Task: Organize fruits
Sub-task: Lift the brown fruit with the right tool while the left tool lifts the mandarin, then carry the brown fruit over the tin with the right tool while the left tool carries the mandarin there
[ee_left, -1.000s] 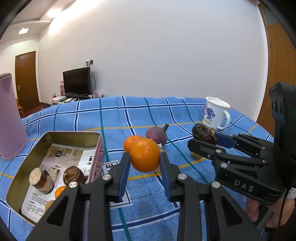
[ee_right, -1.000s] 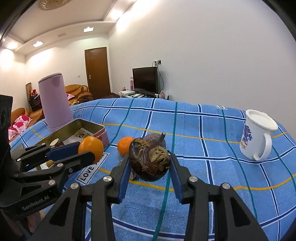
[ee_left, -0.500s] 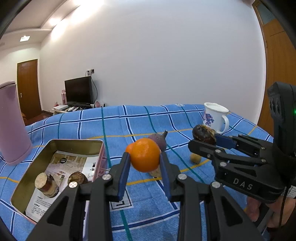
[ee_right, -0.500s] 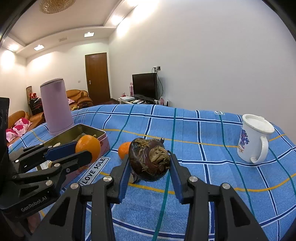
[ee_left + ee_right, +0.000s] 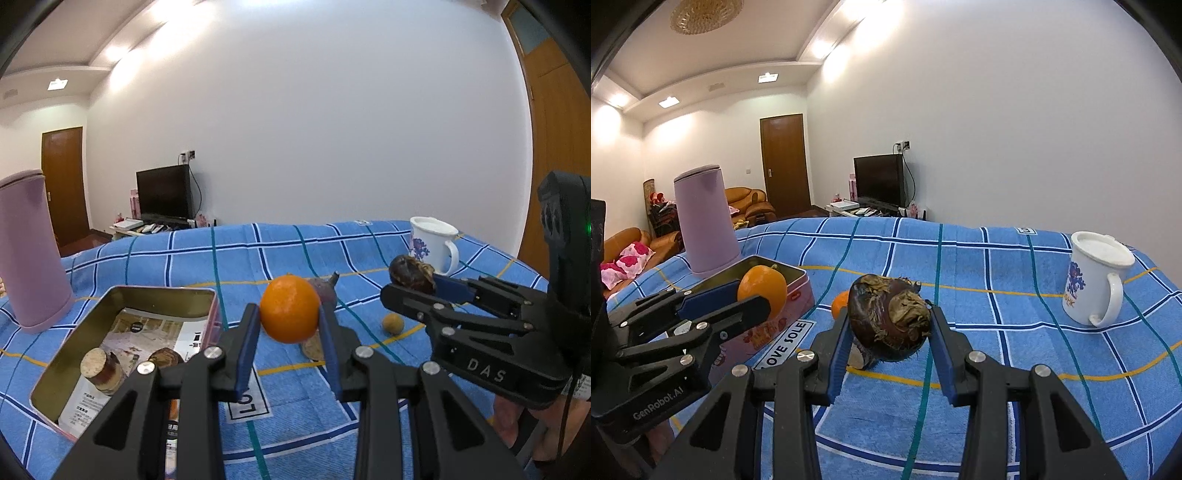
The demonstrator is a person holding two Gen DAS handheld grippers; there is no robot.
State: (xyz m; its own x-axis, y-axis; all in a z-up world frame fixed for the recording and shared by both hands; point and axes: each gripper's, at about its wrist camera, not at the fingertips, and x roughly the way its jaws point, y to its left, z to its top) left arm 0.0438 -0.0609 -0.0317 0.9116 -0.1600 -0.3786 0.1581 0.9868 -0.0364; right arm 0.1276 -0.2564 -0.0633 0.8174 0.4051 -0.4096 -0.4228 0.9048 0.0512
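Observation:
My left gripper (image 5: 290, 325) is shut on an orange (image 5: 290, 313) and holds it above the blue checked cloth, just right of the open metal tin (image 5: 122, 295). The tin holds a cork-topped jar (image 5: 101, 369) and a dark brown fruit (image 5: 164, 358). My right gripper (image 5: 890, 332) is shut on a dark brown water chestnut (image 5: 888, 325), raised over the cloth; it also shows in the left wrist view (image 5: 410, 275). A second orange (image 5: 840, 303) and a purple root (image 5: 325, 291) lie on the cloth. A small tan fruit (image 5: 392, 324) lies further right.
A tall lilac canister (image 5: 27, 251) stands left of the tin. A white mug (image 5: 434, 245) with a blue print stands at the far right. The tin's pink side wall (image 5: 768, 325) faces the right gripper. A TV and a door are behind the table.
Both grippers have risen with their fruit still held. The left gripper's orange now hides the second orange on the cloth in its own view.

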